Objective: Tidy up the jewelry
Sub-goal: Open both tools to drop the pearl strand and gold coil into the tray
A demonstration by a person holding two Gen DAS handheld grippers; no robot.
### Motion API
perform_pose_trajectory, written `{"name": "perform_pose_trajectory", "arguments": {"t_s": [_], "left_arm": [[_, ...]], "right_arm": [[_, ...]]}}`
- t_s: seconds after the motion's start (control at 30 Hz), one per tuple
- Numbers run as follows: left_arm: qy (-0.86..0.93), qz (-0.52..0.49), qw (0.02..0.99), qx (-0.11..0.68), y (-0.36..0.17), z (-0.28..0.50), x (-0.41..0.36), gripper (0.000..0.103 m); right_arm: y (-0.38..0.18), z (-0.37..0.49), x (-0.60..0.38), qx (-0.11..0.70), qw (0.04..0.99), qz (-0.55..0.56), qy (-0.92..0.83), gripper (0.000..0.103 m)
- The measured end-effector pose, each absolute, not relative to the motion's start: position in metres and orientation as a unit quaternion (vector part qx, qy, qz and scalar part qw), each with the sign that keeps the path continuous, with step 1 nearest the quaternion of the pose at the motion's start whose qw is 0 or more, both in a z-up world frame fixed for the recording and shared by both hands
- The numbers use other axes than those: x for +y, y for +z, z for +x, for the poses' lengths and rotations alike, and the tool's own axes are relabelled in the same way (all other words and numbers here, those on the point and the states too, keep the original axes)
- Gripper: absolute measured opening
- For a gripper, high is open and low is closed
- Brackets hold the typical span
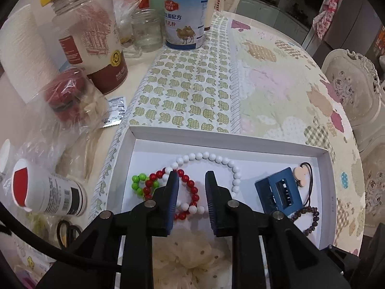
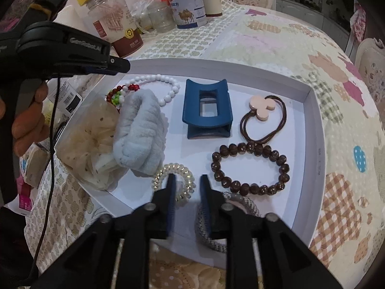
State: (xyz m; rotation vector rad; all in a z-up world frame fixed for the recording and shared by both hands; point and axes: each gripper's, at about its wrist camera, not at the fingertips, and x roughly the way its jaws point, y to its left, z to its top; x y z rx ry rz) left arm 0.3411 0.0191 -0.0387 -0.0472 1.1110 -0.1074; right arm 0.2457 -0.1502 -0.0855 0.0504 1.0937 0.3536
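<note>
A white tray (image 1: 240, 139) lies on the quilted cloth and holds the jewelry. My left gripper (image 1: 192, 175) hangs open over a red-and-white bead bracelet (image 1: 192, 185), with a white bead bracelet (image 1: 216, 157) beyond and green beads (image 1: 138, 183) to its left. My right gripper (image 2: 187, 177) is open at the near edge of the tray (image 2: 310, 91). Its left finger sits inside a clear spiral hair tie (image 2: 173, 168), and a grey woven tie (image 2: 247, 202) lies under its right finger. A brown bead bracelet (image 2: 250, 166), blue claw clip (image 2: 207, 106) and pink-charm hair tie (image 2: 261, 107) lie ahead.
A cream scrunchie (image 2: 89, 134) and a pale blue fluffy one (image 2: 139, 132) fill the tray's left side. Jars (image 1: 91, 36), a milk-powder tin (image 1: 185, 16), a tipped bottle (image 1: 45, 190) and plastic bags crowd the table's left. A person's hand (image 2: 28, 120) holds the left gripper.
</note>
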Motion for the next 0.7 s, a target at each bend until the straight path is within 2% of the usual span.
{"name": "perform_pose_trajectory", "arguments": {"t_s": [0.13,0.2,0.27,0.3,0.5,0.7], "left_arm": [[-0.045,-0.015,0.850,0.524,-0.033,0.329,0.020,0.021],[-0.041,-0.011,0.852,0.522,-0.030,0.322,0.021,0.021],[-0.036,-0.007,0.855,0.518,-0.026,0.312,0.022,0.021],[-0.035,-0.006,0.856,0.515,-0.024,0.308,0.022,0.021],[-0.028,0.002,0.865,0.502,-0.013,0.277,0.022,0.021],[-0.022,-0.001,0.870,0.493,-0.005,0.248,0.023,0.021]], "right_arm": [[-0.079,0.241,-0.155,0.510,0.843,0.039,0.167,0.025],[-0.072,0.238,-0.157,0.501,0.849,0.043,0.165,0.030],[-0.065,0.236,-0.159,0.492,0.854,0.049,0.159,0.040],[-0.062,0.235,-0.161,0.489,0.857,0.052,0.156,0.041],[-0.049,0.228,-0.166,0.477,0.866,0.066,0.137,0.043],[-0.039,0.217,-0.169,0.470,0.872,0.075,0.118,0.049]]}}
